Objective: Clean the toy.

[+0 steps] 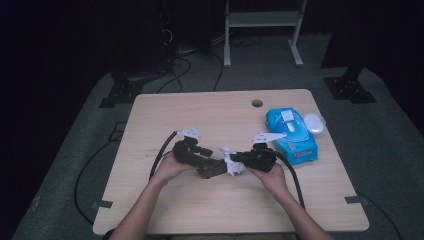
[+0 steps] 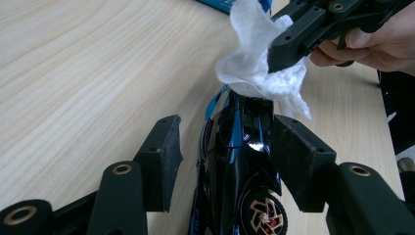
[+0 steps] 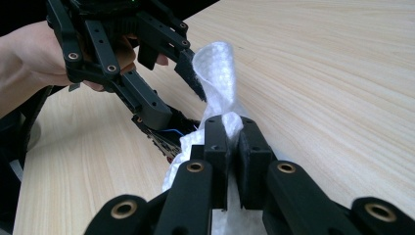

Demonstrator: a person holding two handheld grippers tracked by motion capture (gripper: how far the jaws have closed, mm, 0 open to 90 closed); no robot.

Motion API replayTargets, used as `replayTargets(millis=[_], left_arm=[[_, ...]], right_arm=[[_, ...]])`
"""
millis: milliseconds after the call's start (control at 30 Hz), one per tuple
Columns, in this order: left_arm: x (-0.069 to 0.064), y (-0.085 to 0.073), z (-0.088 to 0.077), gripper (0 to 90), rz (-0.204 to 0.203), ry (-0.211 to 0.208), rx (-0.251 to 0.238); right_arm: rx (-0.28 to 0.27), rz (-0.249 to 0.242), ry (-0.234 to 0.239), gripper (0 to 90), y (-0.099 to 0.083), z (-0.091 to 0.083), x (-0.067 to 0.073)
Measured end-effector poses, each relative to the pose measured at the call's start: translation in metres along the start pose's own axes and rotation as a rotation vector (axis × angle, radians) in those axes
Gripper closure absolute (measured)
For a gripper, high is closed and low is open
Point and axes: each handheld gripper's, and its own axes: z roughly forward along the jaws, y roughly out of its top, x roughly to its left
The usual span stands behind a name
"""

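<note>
Toy car (image 2: 238,161) lengthwise between left jaws.

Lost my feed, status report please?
Right gripper shut on white wipe, pressing it to the black toy car. Left gripper open astride car. Nothing blocking.

toy car (image 2: 234,161) on table (image 1: 210,112) | wipe (image 1: 229,161) at its front | wipe pack (image 1: 291,134) far right
</note>
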Motion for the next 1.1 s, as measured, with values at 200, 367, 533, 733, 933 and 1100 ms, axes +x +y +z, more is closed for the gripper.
replayTargets(millis=[200,367,533,733,933,1100], left_arm=[[-0.001,-0.002,0.003,41.1,0.000,-0.017,0.006],[-0.001,-0.005,0.004,40.4,-0.010,-0.036,-0.001],[-0.003,-0.006,0.006,37.6,-0.011,-0.048,0.008],[-0.007,-0.007,0.010,34.6,-0.007,-0.061,0.027],[-0.009,-0.008,0.013,31.4,-0.005,-0.065,0.044],[-0.009,-0.009,0.015,27.8,-0.014,-0.067,0.054]], right_arm=[[0.011,-0.020,0.000,83.8,-0.001,-0.002,0.003],[0.028,-0.047,-0.001,83.8,-0.002,-0.004,0.006],[0.039,-0.052,0.012,83.8,-0.004,-0.007,0.007],[0.039,-0.054,0.029,83.8,-0.009,-0.010,0.009],[0.051,-0.061,0.037,83.9,-0.012,-0.013,0.011],[0.052,-0.062,0.040,83.9,-0.013,-0.013,0.011]])
